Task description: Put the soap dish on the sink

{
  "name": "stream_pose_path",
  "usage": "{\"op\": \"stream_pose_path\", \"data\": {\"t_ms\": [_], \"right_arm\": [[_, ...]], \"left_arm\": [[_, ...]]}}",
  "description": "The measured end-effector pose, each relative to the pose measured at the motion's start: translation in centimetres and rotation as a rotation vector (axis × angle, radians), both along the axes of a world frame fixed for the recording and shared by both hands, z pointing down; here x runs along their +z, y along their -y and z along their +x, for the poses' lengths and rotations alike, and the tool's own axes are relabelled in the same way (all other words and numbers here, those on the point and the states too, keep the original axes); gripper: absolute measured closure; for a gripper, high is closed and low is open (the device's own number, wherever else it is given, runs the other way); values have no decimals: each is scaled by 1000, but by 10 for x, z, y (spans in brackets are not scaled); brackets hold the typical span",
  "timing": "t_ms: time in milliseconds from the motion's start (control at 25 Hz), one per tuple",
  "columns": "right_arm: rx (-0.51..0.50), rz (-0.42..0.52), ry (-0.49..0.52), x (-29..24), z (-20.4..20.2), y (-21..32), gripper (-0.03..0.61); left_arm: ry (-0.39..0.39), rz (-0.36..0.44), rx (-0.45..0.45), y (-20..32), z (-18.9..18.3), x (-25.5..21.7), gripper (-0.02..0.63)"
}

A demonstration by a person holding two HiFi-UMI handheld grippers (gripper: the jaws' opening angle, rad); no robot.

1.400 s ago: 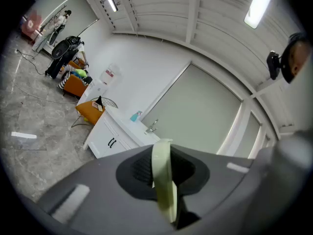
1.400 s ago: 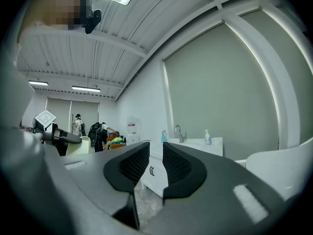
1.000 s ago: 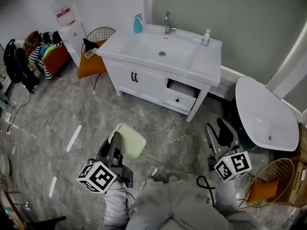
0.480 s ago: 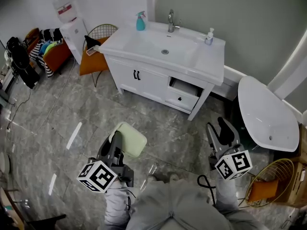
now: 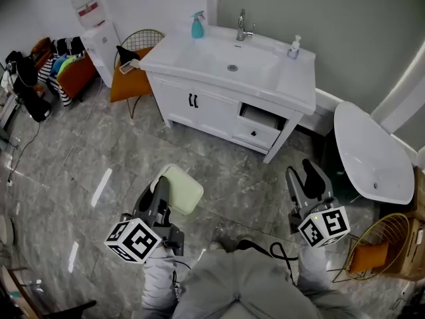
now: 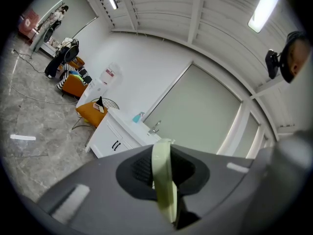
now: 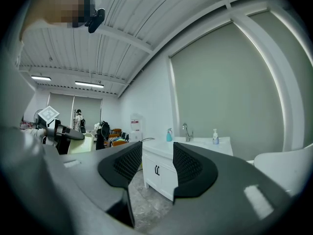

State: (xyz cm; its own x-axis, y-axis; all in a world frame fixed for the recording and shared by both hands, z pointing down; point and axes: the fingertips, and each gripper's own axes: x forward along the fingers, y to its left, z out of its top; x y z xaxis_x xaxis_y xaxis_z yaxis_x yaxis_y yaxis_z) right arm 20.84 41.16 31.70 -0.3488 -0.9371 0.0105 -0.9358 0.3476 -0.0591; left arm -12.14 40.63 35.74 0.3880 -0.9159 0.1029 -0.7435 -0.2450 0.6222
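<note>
Head view: I see a grey marble floor, with the white sink at upper centre. Lower left, my left tool grips the pale green soap dish. Left gripper view: the jaws clamp the dish edge-on. Right gripper view: my right tool gapes, empty, facing the sink.

Plan of the room: white wooden vanity cabinet at centre rear against the wall, with the white ceramic sink on top. Teal plastic spray bottle on the sink's rear left corner, chrome metal tap behind the basin, small clear pump bottle at rear right. Orange-cushioned wire chair just left of the cabinet; white oval bathtub to its right, gold wire basket before the tub. Nearest, well apart from the sink: left gripper with the pale green square plastic soap dish between its jaws; right gripper to its right
</note>
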Motion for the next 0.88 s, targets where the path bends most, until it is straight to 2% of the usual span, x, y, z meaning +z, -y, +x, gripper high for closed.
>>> {"op": "stream_pose_path", "data": {"t_ms": [440, 880], "right_arm": [[-16, -12, -20, 5, -24, 32, 400], [-85, -25, -1, 11, -26, 129, 400]], "left_arm": [[-7, -14, 4, 29, -17, 8, 526], [0, -14, -59, 107, -18, 11, 526]]}}
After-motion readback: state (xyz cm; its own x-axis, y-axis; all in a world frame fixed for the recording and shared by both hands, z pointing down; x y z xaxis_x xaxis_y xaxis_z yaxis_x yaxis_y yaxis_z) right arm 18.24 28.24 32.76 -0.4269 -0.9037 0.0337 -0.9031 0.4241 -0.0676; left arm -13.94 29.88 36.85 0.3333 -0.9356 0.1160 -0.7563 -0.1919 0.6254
